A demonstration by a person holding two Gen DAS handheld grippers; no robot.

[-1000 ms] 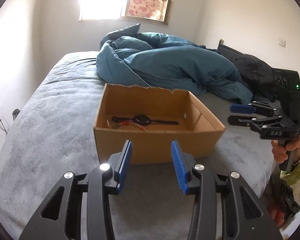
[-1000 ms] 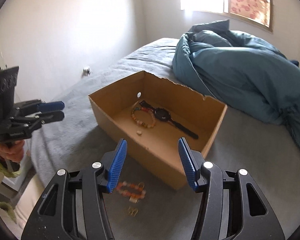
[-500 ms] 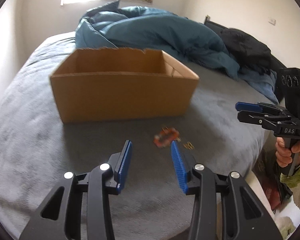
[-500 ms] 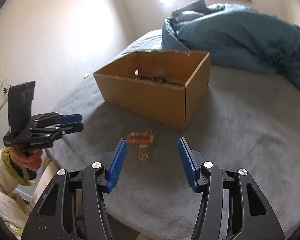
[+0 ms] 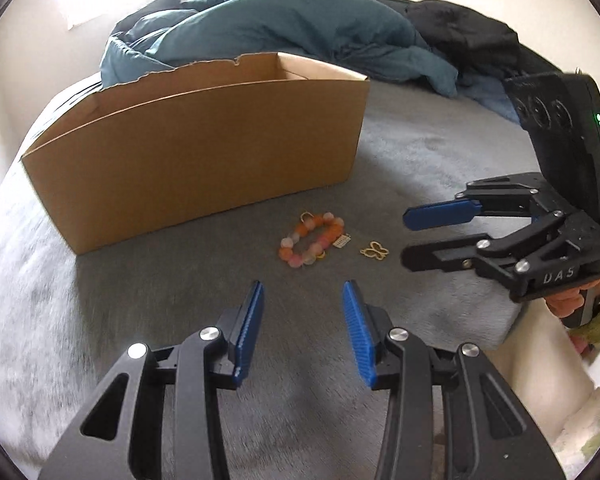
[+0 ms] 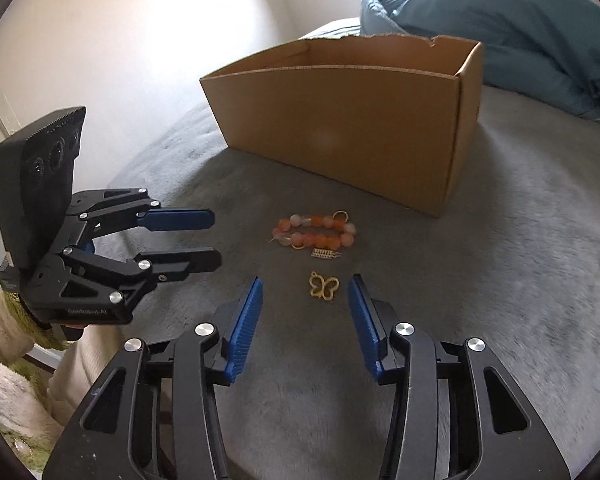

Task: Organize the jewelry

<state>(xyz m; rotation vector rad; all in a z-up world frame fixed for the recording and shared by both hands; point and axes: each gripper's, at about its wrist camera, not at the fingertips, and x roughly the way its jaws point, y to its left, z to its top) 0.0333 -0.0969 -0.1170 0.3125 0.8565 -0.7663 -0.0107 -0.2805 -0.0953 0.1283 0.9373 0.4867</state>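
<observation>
An orange and pink bead bracelet [image 5: 310, 240] [image 6: 316, 232] lies on the grey bed cover in front of the cardboard box [image 5: 200, 152] [image 6: 340, 120]. Beside it lie a small gold bar charm [image 6: 326, 255] and a gold butterfly pendant [image 5: 375, 251] [image 6: 323, 286]. My left gripper [image 5: 302, 292] [image 6: 216, 240] hovers open just short of the bracelet, holding nothing. My right gripper [image 6: 306, 284] [image 5: 408, 236] is low over the cover, its jaws closing. The butterfly lies between its fingertips, and the pads do not touch it. The box's inside is hidden.
A rumpled teal duvet [image 5: 284, 28] [image 6: 520, 28] is heaped behind the box, with dark clothing [image 5: 460, 36] at the far right. The bed's edge [image 5: 512, 324] runs under the right gripper; a hand in a fuzzy sleeve [image 6: 4, 320] holds the left one.
Both grippers have dropped toward the bed cover and closed in on the jewelry. The box's inside has gone out of sight. The right jaws have narrowed.
</observation>
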